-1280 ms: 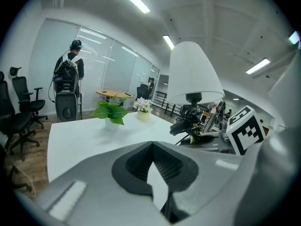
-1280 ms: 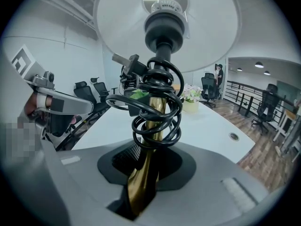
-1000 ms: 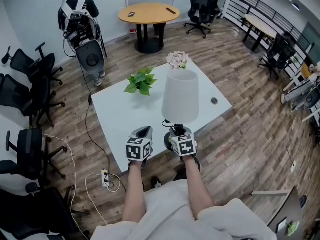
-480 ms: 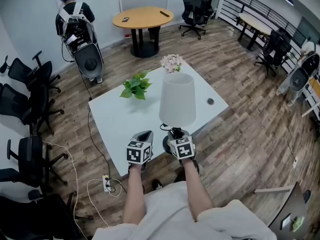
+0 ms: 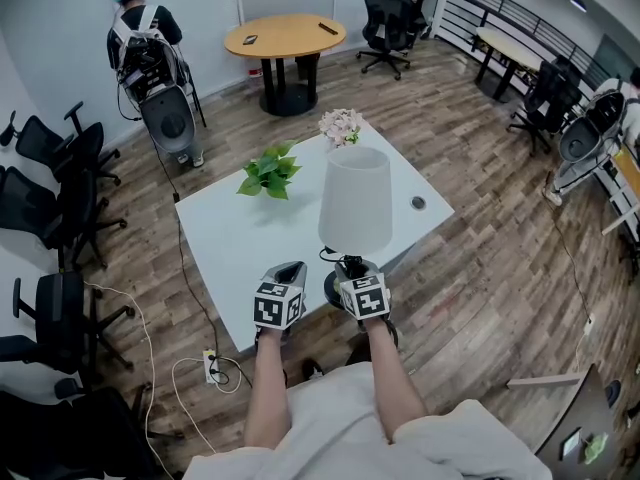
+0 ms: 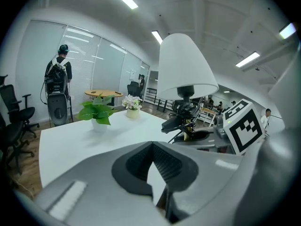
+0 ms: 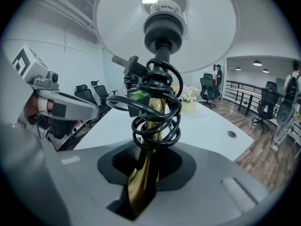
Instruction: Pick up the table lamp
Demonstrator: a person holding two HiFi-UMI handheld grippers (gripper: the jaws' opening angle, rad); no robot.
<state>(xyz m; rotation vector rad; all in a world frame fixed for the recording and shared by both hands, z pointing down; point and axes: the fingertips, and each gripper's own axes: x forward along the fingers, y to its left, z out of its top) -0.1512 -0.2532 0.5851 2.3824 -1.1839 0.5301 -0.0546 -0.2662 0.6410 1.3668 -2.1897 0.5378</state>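
The table lamp has a white shade [image 5: 357,200], a brass stem [image 7: 146,166] wrapped in a coiled black cord [image 7: 155,108], and a dark base [image 5: 333,288] near the white table's front edge. My right gripper [image 5: 351,270] is shut on the brass stem just below the coil, and the right gripper view shows it held between the jaws [image 7: 141,192]. My left gripper [image 5: 289,271] hovers just left of the lamp. Its jaws [image 6: 157,185] are closed together with nothing between them. The shade [image 6: 184,65] rises on the right of the left gripper view.
On the white table [image 5: 245,238] stand a green potted plant [image 5: 268,171] and a small pot of pale flowers [image 5: 341,125]; a cable grommet [image 5: 418,203] sits at its right. Office chairs [image 5: 50,203] line the left. A round wooden table [image 5: 285,36] and a person with a backpack [image 5: 140,48] are behind.
The head view has shifted slightly. The grippers and the lamp keep the same places relative to each other. The person at the back has moved a little.
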